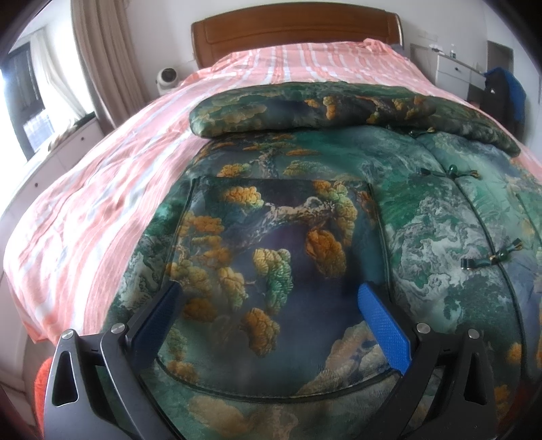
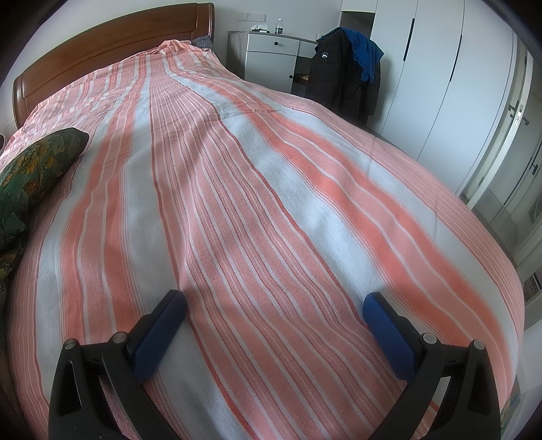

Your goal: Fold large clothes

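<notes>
Jacket [image 1: 338, 210] lies lengthwise toward headboard [image 1: 294, 37] (sleeve folded across); both grippers [image 1: 267, 298] [image 2: 274, 308] gape wide.

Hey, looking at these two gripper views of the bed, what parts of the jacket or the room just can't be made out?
- Jacket hem and right side: left wrist view, cut off by the frame edge and the left gripper.
- Most of the jacket: right wrist view, only a sleeve shows at the left edge.
- Bottle label on the nightstand: right wrist view, too small.
- Right gripper: over bare bedspread.
</notes>
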The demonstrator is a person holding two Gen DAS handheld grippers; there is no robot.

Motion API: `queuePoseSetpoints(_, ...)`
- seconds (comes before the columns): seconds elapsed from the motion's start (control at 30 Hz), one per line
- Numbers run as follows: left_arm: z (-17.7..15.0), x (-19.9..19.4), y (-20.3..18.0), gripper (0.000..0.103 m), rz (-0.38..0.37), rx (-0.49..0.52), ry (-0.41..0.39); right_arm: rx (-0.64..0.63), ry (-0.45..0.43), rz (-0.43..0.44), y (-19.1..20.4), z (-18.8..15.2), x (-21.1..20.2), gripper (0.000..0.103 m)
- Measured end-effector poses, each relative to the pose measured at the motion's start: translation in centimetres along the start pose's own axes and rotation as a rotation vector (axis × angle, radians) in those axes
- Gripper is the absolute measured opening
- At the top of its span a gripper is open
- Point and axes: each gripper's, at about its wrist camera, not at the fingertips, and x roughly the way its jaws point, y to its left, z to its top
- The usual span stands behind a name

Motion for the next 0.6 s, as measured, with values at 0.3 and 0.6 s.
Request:
queuePoseSetpoints(0.3, 4.7, -6.6, 5.3, 0.103, 0.177, -0.083, -0.197, 0.000, 0.000, 0.000, 0.0, 0.0, 0.0, 0.103)
queuePoseSetpoints(0.6, 8.3, -11.9, 10.4, 0.103, 0.592, 0.387, -0.173, 0.000, 0.000, 0.000, 0.0, 0.0, 0.0, 0.103)
